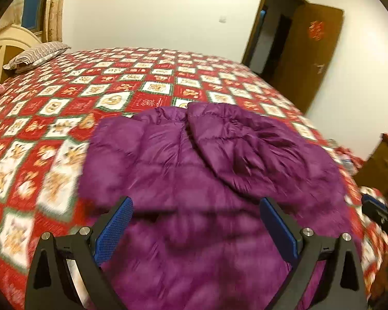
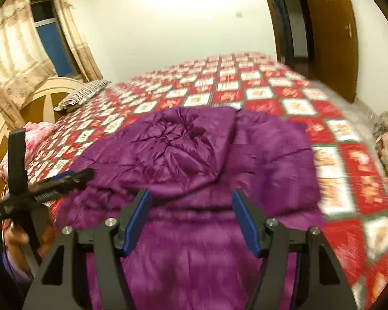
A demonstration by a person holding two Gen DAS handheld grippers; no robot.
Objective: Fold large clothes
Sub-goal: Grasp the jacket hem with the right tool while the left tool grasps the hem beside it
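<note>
A purple puffy down jacket (image 1: 194,160) lies on the bed, its hood folded onto its upper part; it also shows in the right wrist view (image 2: 199,155). My left gripper (image 1: 196,204) is open and empty, hovering over the jacket's near part, blue pads wide apart. My right gripper (image 2: 191,196) is open and empty, hovering over the jacket just below the hood. The left gripper also shows from the side at the left of the right wrist view (image 2: 64,179). The right gripper's tip shows at the right edge of the left wrist view (image 1: 380,211).
The bed has a red and white patterned quilt (image 1: 77,90), a striped pillow (image 1: 36,55) and a cream headboard (image 2: 33,98) at the far left. A pink pillow (image 2: 36,134) lies near it. An open wooden door (image 1: 315,51) stands at the right, a curtained window (image 2: 46,38) behind the headboard.
</note>
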